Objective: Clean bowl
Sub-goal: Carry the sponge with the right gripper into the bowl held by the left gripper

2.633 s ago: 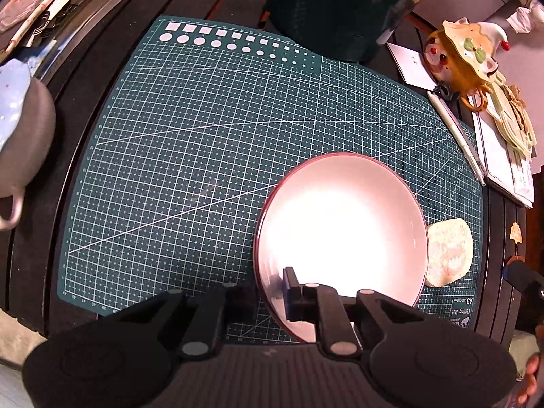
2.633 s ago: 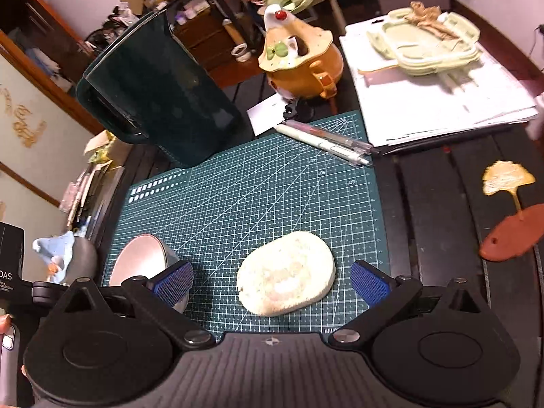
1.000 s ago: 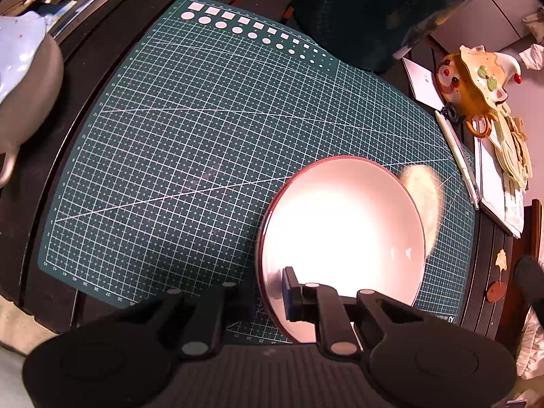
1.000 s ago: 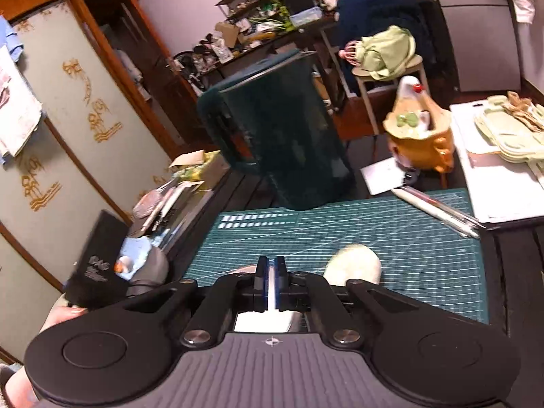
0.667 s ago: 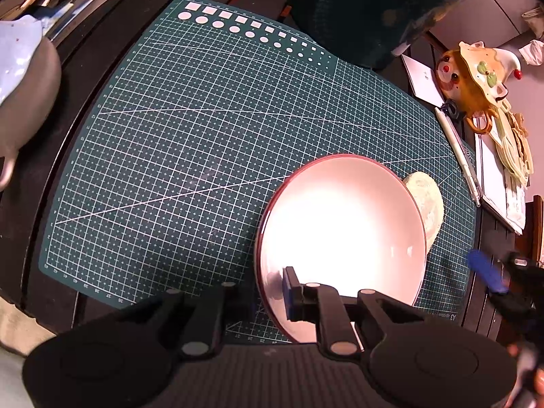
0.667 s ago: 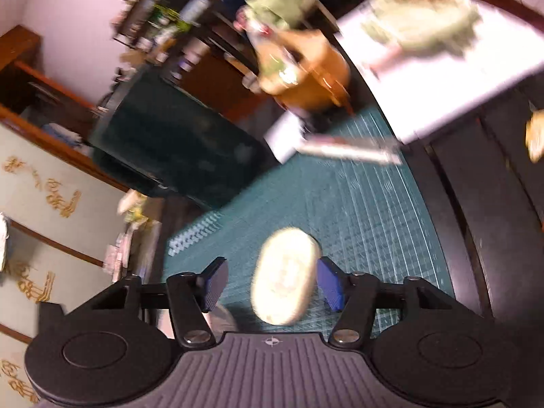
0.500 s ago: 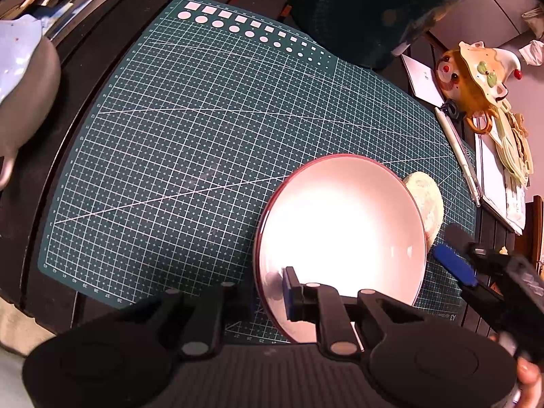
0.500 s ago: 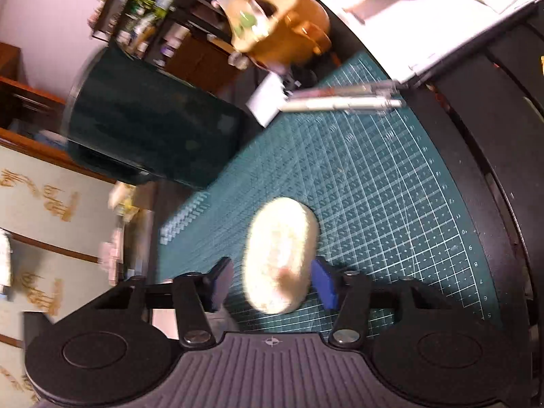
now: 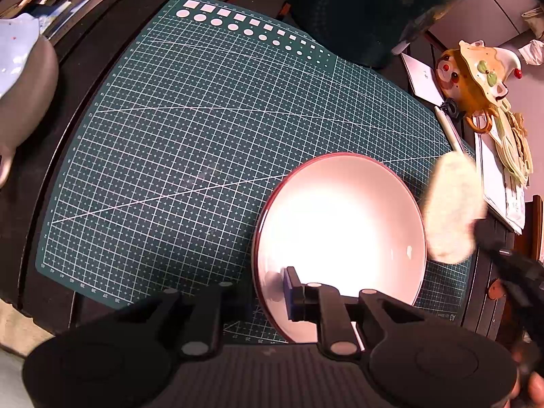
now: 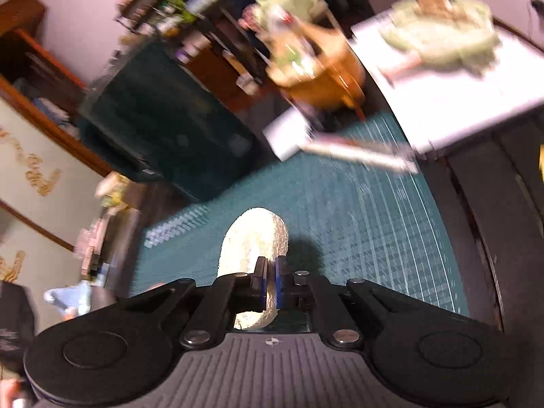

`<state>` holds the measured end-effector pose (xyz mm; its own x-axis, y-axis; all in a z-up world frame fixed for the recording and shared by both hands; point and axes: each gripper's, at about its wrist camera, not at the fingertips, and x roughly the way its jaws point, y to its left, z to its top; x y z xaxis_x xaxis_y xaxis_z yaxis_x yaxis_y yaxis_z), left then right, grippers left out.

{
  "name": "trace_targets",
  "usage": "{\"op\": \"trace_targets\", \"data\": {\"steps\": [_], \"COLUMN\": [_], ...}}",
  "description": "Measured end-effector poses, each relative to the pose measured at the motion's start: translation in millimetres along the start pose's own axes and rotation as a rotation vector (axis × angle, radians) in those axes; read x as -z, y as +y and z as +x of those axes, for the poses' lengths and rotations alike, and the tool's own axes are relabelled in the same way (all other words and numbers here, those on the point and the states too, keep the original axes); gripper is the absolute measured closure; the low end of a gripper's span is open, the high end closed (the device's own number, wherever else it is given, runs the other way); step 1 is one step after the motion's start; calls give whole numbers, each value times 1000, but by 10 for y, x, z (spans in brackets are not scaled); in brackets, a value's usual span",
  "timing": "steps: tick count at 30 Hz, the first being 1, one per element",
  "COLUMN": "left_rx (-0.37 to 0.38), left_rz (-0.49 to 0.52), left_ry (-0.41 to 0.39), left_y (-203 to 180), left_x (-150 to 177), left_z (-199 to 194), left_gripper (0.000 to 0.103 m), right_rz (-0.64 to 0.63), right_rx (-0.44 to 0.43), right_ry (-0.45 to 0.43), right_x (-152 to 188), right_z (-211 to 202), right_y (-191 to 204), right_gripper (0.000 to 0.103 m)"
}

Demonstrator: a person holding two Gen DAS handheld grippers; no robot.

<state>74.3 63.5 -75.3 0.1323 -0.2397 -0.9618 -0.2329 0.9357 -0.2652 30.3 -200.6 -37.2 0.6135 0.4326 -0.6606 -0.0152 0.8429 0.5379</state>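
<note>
The bowl (image 9: pixel 340 238) is shallow and wide, more dish than deep bowl, with a pale pinkish-white inside that glares brightly under the light and a thin dark-red line running round its rim. Its inner surface looks smooth and glossy, with one small bright glint near the far right side; the glare hides whether any dirt is on it. It sits on the green cutting mat (image 9: pixel 190 129), directly ahead of the left gripper (image 9: pixel 272 292), which is clamped on the near rim: one blue-padded finger (image 9: pixel 290 289) lies inside the bowl and the other is outside the wall, mostly hidden behind the rim.

Just right of the bowl, seen from the left gripper, a pale cream oval sponge (image 9: pixel 450 209) hangs clear of the mat, blurred at its edges and overlapping the bowl's right rim in that view. The right gripper (image 10: pixel 269 284) has its blue pads pinched tight on the sponge's near part, so the sponge stands on edge and sticks out ahead of the fingertips, with its shadow on the mat to the right. It has a rough, fibrous texture.

Beyond both grippers, at the far edge of the counter (image 9: pixel 102 54), stands a dark green jug (image 10: pixel 163 119), with an orange figurine pot (image 9: pixel 476 78) and a pen (image 9: pixel 450 129) further right.
</note>
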Motion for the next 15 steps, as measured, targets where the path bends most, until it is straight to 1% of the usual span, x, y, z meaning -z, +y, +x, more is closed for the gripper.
{"op": "trace_targets", "data": {"steps": [3,5,7,8,10,13,14,15], "left_rx": [9,12,13,14,20,38,45,52], "left_rz": [-15,-18,-18,-19,-25,-25,-22,-18], "left_ry": [4,5,9,12,16,29,35,42], "left_y": [30,41,53,59,81,108,103,99], "left_x": [5,14,28,37,53,68,74,80], "left_z": [2,-3,-15,-22,-33,-41,-40,-39], "left_gripper": [87,87,87,87,86,86,86,86], "right_rz": [-80,-144,-272,-352,-437,-469,-461,-444], "right_rx": [-51,-63,-28,11,51,50,41,29], "right_ry": [-28,-32,-33,-33,-22,-9,-3,1], "right_x": [-14,18,145,234,323,383,373,358], "right_z": [-186,-251,-277,-256,-185,-125,-123,-124], "right_y": [250,407,663,790,914,947,933,906], "right_gripper": [99,99,99,99,99,97,96,91]}}
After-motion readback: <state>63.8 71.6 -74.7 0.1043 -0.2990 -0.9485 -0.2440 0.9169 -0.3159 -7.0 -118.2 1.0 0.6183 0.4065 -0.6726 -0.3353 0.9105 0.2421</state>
